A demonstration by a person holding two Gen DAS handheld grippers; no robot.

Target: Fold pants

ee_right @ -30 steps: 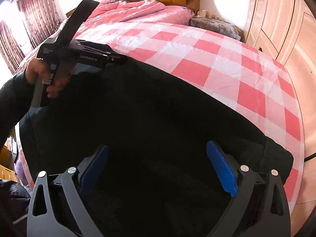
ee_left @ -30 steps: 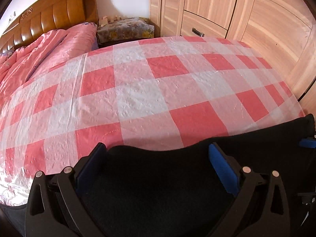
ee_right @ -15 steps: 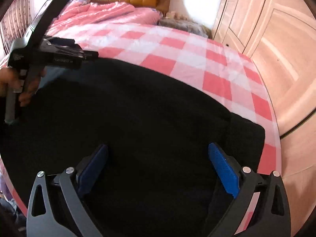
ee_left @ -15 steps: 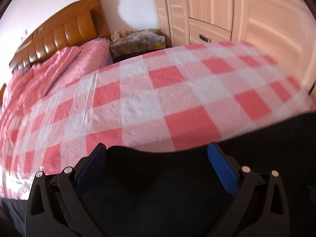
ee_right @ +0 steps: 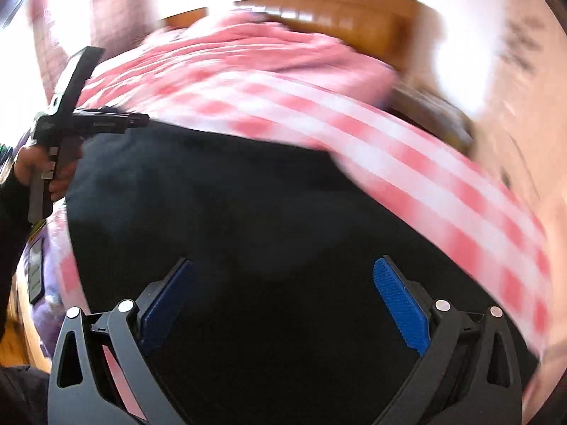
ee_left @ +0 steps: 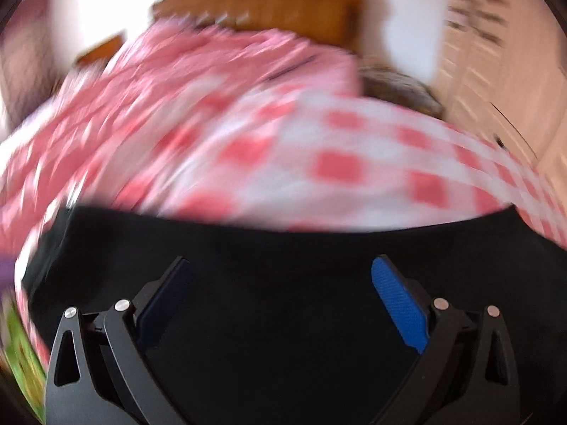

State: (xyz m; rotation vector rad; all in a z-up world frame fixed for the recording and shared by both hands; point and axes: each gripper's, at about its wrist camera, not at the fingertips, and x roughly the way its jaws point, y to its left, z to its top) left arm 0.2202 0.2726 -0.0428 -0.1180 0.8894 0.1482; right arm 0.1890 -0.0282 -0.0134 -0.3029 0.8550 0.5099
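The black pants point(ee_left: 283, 283) lie spread on the pink checked bed sheet point(ee_left: 336, 163). They also fill the lower part of the right wrist view point(ee_right: 248, 230). My left gripper point(ee_left: 281, 294) is open above the pants with nothing between its blue pads. My right gripper point(ee_right: 283, 294) is open too, above the pants. The left gripper shows from the side in the right wrist view point(ee_right: 106, 122), held in a hand at the pants' far left edge. Both views are blurred by motion.
A wooden headboard point(ee_left: 255, 7) and a pink quilt point(ee_left: 198, 71) are at the far end of the bed. A wooden wardrobe point(ee_left: 503, 81) stands on the right, with a nightstand point(ee_left: 400, 88) beside it. The bed's left edge point(ee_right: 67, 276) drops to the floor.
Both grippers have risen and swung left, so the headboard now sits ahead. More of the pants shows below them. Both stay open.
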